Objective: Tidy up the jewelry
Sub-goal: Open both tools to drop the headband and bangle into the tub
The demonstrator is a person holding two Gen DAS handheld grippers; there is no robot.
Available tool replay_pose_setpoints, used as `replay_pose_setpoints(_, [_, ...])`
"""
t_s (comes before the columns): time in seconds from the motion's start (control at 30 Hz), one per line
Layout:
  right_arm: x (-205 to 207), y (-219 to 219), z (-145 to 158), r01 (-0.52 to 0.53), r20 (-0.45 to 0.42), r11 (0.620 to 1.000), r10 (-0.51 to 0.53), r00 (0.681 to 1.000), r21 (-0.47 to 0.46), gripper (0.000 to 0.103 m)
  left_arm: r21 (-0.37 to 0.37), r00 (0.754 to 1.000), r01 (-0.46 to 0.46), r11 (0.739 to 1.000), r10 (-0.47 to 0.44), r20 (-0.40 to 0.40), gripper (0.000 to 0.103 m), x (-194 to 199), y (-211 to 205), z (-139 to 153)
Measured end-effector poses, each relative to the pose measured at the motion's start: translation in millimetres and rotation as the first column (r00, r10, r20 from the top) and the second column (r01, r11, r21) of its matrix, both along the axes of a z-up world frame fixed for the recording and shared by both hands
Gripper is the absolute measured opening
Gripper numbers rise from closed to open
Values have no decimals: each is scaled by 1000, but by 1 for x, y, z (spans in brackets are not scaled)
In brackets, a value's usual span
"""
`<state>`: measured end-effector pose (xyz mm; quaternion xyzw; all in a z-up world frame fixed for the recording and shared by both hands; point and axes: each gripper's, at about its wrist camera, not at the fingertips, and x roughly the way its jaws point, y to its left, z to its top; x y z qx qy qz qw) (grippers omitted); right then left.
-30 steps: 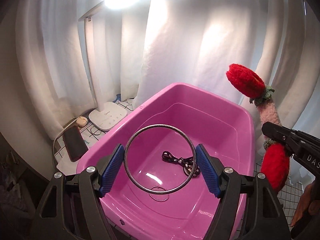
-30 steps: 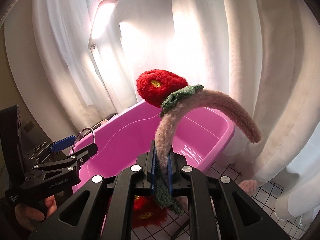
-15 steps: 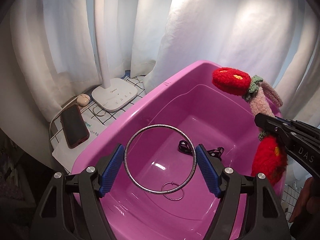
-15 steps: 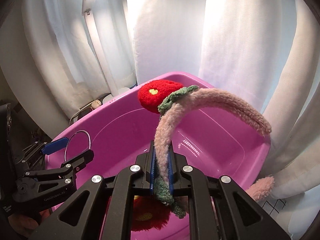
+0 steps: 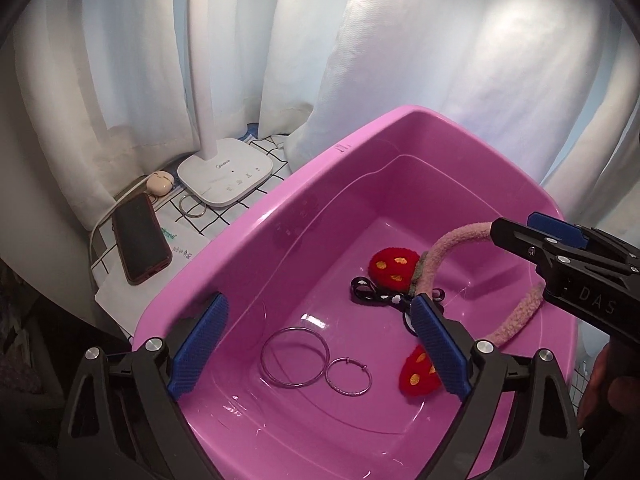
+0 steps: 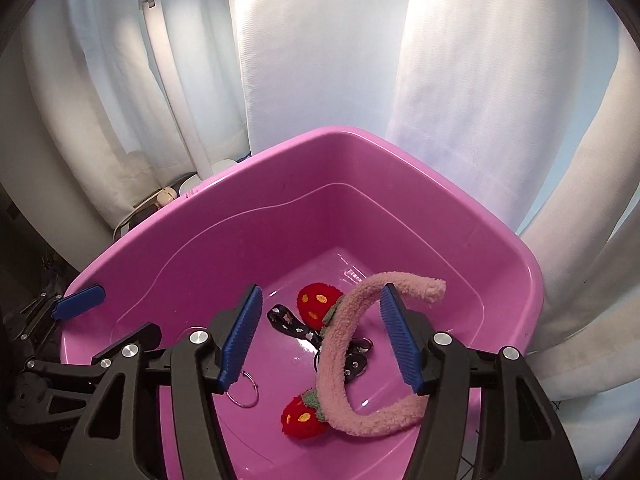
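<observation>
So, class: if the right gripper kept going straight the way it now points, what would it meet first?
Most likely the fuzzy pink headband, which lies between the open jaws of the right gripper in the pink tub. Depth is hard to judge, so treat this as a best guess.

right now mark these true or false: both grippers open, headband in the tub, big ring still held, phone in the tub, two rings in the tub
1. Both grippers are open: true, left gripper and right gripper hold nothing.
2. The headband lies in the tub: true.
3. The big ring is gripped: false, it lies on the tub floor.
4. The phone is in the tub: false, it lies outside, by the lamp base.
5. Two rings lie in the tub: true, the small ring lies beside the big one.
</observation>
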<state>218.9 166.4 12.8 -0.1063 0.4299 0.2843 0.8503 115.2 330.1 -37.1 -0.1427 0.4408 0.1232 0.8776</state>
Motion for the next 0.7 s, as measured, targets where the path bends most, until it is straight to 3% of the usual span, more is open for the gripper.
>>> replay_pose_setpoints(0.5, [-16,-23,11,40,7,999,-40,999,29,59,25,1000,-3,1000,2,19,94,-11,-8,13])
replay_pose_setpoints(0.7, [-33,-47,25,80,17,994,-82,996,80,64,31,998,1,1000,-3,60,96,-25,-20,29])
